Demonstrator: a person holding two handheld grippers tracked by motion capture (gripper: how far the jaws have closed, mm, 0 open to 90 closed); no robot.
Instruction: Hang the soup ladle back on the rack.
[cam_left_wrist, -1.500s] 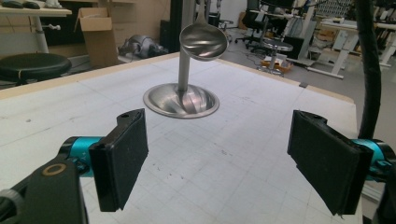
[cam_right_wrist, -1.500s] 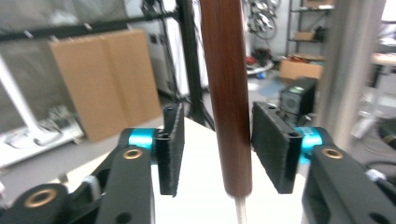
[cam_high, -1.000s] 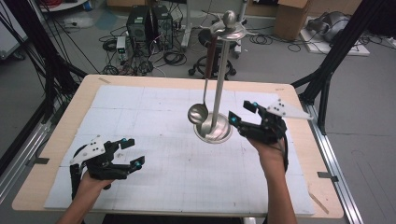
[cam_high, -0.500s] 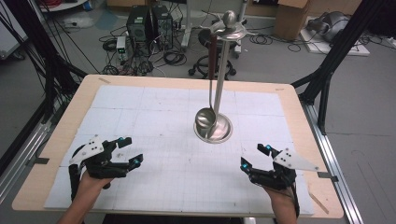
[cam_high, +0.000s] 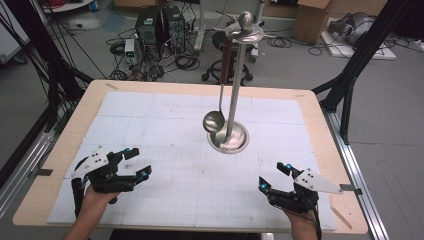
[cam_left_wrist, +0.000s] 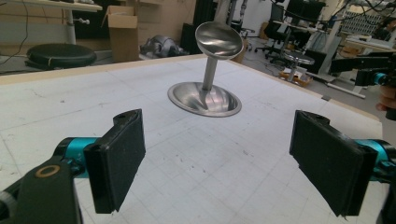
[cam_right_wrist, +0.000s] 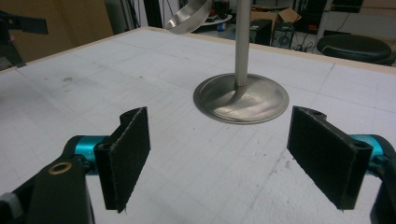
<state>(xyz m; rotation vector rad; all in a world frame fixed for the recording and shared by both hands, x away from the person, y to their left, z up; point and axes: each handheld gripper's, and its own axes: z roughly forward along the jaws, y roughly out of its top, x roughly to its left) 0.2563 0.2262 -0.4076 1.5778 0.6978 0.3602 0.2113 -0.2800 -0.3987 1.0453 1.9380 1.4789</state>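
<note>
ladle (cam_high: 214, 120) is hanging on the stand (cam_high: 234, 100); left gripper (cam_high: 134, 162) and right gripper (cam_high: 272, 177) are resting on the table (cam_high: 165, 107), jaws wide apart, gripping nothing.

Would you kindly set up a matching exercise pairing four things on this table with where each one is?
1. ladle
2. stand
3. left tool
4. right tool

A. near the table's bottom right corner in the high view
B. hanging from the top disc
C. upright on a round base mid-table
D. near the table's bottom left corner in the high view

Pairs: 1-B, 2-C, 3-D, 4-A
</note>
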